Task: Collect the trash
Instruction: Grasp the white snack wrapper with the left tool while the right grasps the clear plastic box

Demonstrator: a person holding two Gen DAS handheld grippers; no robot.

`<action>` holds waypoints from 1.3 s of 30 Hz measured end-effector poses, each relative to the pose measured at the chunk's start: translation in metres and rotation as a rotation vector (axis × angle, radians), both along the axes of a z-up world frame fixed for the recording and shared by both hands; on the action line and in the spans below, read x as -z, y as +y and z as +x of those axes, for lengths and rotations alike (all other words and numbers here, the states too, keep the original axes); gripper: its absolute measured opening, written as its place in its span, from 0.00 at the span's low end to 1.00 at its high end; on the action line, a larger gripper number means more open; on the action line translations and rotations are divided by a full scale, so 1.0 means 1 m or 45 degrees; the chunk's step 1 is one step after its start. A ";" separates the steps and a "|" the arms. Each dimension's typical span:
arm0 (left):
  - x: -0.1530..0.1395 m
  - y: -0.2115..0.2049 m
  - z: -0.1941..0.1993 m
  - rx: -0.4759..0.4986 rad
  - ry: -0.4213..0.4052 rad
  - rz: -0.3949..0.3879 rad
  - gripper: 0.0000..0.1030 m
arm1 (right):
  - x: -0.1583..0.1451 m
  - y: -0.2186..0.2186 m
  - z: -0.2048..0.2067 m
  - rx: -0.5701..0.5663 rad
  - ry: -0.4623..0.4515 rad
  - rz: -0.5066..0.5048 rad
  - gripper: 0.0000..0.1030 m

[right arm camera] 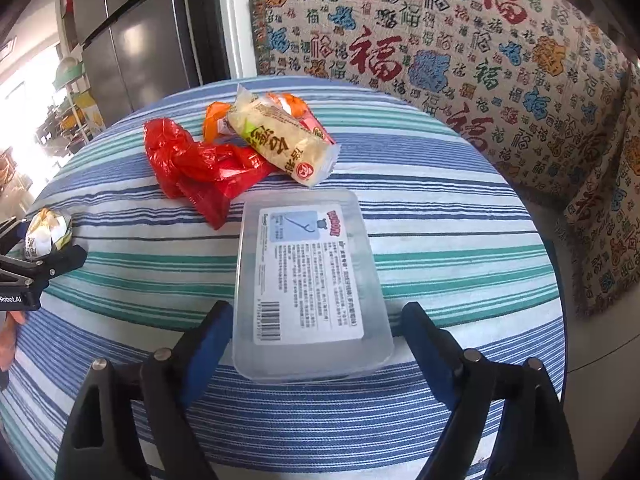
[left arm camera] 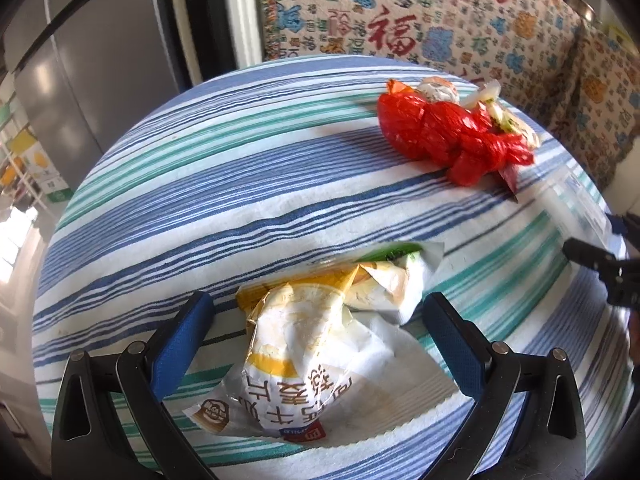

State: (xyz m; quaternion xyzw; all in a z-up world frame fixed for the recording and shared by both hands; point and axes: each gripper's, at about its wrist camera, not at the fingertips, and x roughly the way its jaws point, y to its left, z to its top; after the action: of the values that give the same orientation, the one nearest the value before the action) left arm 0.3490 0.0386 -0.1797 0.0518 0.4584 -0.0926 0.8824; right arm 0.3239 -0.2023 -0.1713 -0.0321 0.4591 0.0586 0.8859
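A crumpled white and yellow food wrapper (left arm camera: 316,336) lies on the striped tablecloth between the fingers of my left gripper (left arm camera: 320,320), which is open around it with gaps on both sides. It also shows in the right wrist view (right arm camera: 46,236). A clear plastic box with a printed label (right arm camera: 308,276) lies between the fingers of my right gripper (right arm camera: 316,328), which is open and not touching it. A red plastic bag (left arm camera: 448,136) (right arm camera: 196,164) lies further back, with a yellowish snack packet (right arm camera: 280,140) and an orange wrapper (right arm camera: 214,120) beside it.
The round table (right arm camera: 460,260) has a blue, green and white striped cloth. A sofa with a patterned cover (right arm camera: 460,40) stands behind and to the right. A grey fridge (right arm camera: 132,40) stands at the back left. The right gripper shows at the left wrist view's right edge (left arm camera: 600,268).
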 end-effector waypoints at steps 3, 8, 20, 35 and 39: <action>0.000 0.001 -0.002 0.056 0.012 0.006 1.00 | -0.004 -0.001 0.006 -0.021 0.090 -0.009 0.86; -0.003 0.001 -0.002 0.099 0.031 0.006 1.00 | -0.004 0.003 0.007 -0.014 0.103 -0.014 0.87; -0.015 0.006 -0.001 0.145 0.004 -0.060 0.93 | -0.021 -0.005 0.022 0.001 0.116 0.115 0.87; -0.024 0.004 -0.001 0.145 -0.036 -0.096 0.43 | -0.036 -0.006 0.008 -0.035 0.085 0.094 0.60; -0.026 0.004 -0.001 0.118 -0.033 -0.163 0.39 | -0.042 -0.015 -0.002 -0.028 0.061 0.124 0.60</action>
State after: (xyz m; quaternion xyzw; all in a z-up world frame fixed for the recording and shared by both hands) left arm 0.3479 0.0422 -0.1540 0.0176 0.4373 -0.1616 0.8845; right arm 0.3218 -0.2173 -0.1295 0.0076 0.4763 0.0913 0.8745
